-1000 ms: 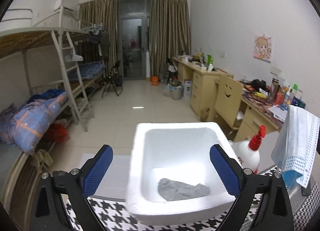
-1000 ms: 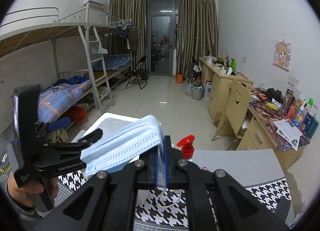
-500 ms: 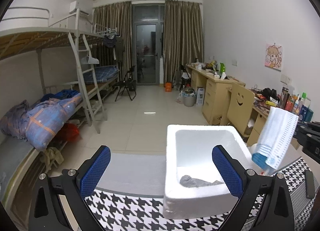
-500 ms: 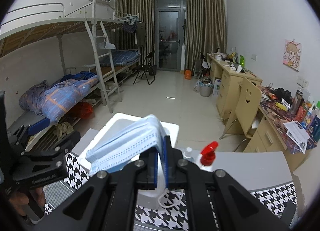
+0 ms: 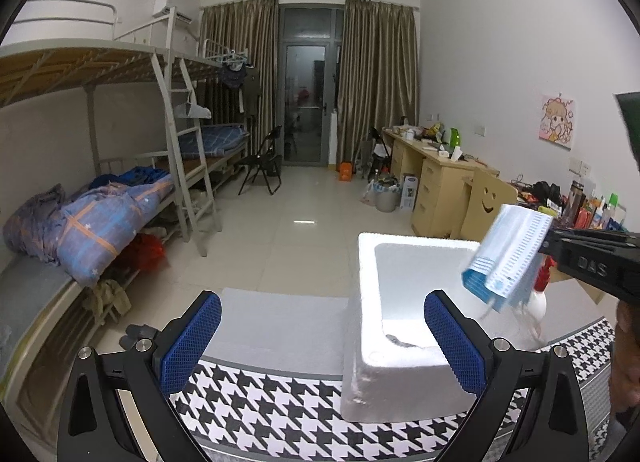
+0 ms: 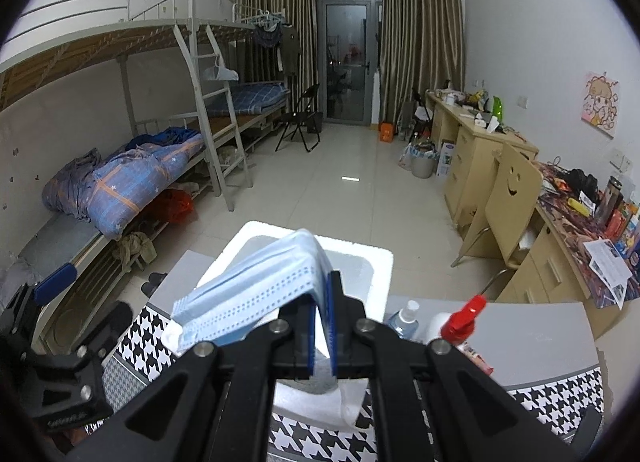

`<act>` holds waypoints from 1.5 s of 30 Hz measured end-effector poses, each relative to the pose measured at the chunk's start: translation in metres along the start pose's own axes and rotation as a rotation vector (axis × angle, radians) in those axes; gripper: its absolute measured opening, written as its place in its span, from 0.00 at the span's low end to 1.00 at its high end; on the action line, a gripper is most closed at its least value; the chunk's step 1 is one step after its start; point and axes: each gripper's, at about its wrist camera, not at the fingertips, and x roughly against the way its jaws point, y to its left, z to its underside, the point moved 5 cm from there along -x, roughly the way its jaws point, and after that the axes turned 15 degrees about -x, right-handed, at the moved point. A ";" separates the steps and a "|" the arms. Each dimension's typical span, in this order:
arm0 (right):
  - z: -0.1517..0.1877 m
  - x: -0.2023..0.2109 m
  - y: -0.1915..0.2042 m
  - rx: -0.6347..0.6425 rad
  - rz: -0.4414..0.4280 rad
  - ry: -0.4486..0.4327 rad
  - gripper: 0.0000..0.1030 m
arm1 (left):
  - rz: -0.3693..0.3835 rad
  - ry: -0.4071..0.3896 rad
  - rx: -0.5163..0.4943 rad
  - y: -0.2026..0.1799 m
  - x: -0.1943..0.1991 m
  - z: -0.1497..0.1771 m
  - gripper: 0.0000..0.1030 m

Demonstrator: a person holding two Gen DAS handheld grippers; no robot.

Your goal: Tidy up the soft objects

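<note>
The right gripper (image 6: 321,326) clamps a blue face mask (image 6: 256,294) above the foam box (image 5: 368,326) — the left gripper (image 5: 324,338) gapes empty.

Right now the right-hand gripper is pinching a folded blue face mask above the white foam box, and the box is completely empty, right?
Not quite. The right gripper does pinch the face mask above the foam box, but the box isn't empty: the left wrist view shows a grey cloth on its floor.

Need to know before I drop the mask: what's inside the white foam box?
In the foam box, a sliver of grey cloth lies on the floor by the near wall. That wall and the face mask cover the rest.
</note>
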 end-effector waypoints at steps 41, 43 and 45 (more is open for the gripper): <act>0.029 -0.048 -0.001 0.107 0.047 0.239 0.61 | 0.007 0.022 0.005 0.006 0.008 0.015 0.99; 0.027 -0.044 -0.002 0.096 0.037 0.236 0.61 | 0.006 0.019 0.007 0.006 0.010 0.015 0.99; 0.024 -0.039 -0.002 0.089 0.023 0.222 0.61 | 0.005 0.015 0.002 0.005 0.011 0.014 0.99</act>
